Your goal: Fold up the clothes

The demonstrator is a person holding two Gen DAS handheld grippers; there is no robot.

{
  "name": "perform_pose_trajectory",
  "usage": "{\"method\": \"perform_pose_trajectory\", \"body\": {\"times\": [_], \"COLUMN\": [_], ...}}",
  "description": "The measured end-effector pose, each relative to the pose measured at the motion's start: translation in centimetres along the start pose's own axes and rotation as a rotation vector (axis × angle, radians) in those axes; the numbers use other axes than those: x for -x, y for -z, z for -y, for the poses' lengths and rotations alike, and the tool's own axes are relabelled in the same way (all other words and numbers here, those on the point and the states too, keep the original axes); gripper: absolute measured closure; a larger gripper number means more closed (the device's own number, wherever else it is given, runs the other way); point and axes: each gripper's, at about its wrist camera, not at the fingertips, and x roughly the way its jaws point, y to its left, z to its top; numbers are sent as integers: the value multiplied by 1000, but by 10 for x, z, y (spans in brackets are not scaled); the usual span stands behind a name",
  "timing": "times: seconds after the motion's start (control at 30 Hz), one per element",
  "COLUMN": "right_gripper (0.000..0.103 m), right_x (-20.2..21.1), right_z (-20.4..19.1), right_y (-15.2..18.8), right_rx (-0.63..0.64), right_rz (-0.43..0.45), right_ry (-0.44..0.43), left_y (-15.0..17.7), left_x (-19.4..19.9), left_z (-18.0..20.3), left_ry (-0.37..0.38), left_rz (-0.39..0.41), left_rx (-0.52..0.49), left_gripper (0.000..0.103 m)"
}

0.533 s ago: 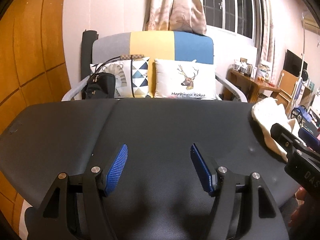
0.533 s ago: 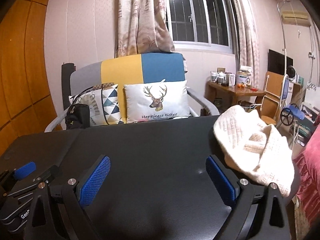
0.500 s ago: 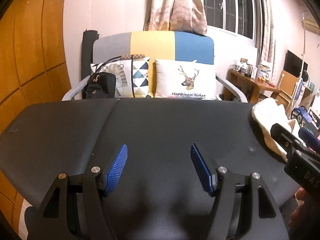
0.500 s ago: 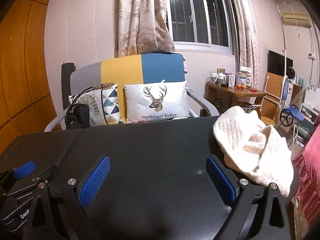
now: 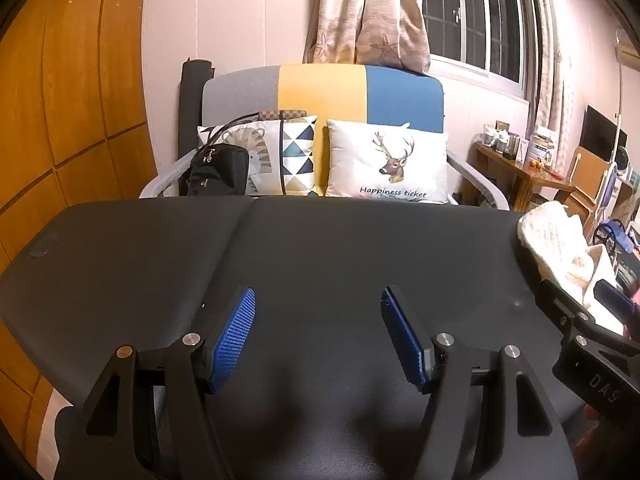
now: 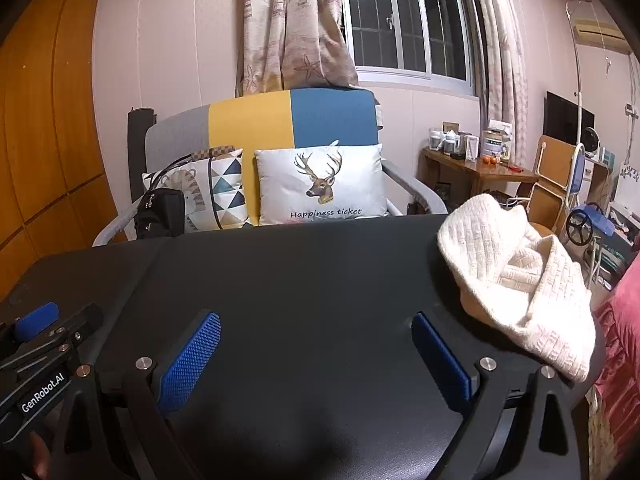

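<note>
Cream garment (image 6: 520, 276) bunched at table's (image 6: 320, 280) right edge, both claws (image 5: 318, 330) (image 6: 316, 354) spread, empty

- Warm, yellowish indoor light fills both views; the window (image 6: 404, 20) is black with night, and a ceiling lamp reflects in its glass.
- Soft shadows lie on the dark table (image 5: 320, 248) below the camera.
- Fisheye bending curves the walls; black vignette rims every corner.
- Focus is sharp, with no motion blur.

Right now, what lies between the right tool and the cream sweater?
Nothing: only bare dark table separates the open right tool from the crumpled cream sweater, as the right wrist view shows.
</note>
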Motion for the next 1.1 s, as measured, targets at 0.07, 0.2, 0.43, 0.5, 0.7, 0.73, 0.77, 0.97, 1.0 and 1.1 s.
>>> {"method": "perform_pose_trajectory", "body": {"times": [0.07,0.2,0.43,0.5,0.7,0.73,0.77,0.97,1.0,1.1], "right_gripper": [4,4,4,4,4,4,4,4,4,4], "right_x": [-2,-5,-10,-12,-16,-17,-19,-22,-22,-23], "right_z": [2,4,8,10,17,19,20,27,27,27], "right_y": [1,6,12,13,13,14,14,15,15,14], "right_rx": [-3,-12,-28,-34,-47,-50,-53,-65,-67,-65], "right_rz": [-5,0,-21,-29,-40,-40,-46,-61,-63,-67], "right_ry": [-4,-2,-10,-12,1,3,3,9,9,9], "left_y": [1,2,6,6,9,10,11,11,12,13], "left_x": [-1,-4,-5,-7,-15,-16,-16,-16,-16,-17], "left_z": [2,5,9,11,24,26,28,34,34,33], "left_ry": [-7,-19,-33,-26,-23,-24,-23,-23,-24,-24], "left_rz": [-4,-9,-17,-23,-48,-52,-53,-31,-26,-19], "left_rx": [-7,-29,-47,-42,-70,-77,-81,-93,-92,-87], "left_gripper": [34,34,34,34,34,34,34,34,34,34]}}
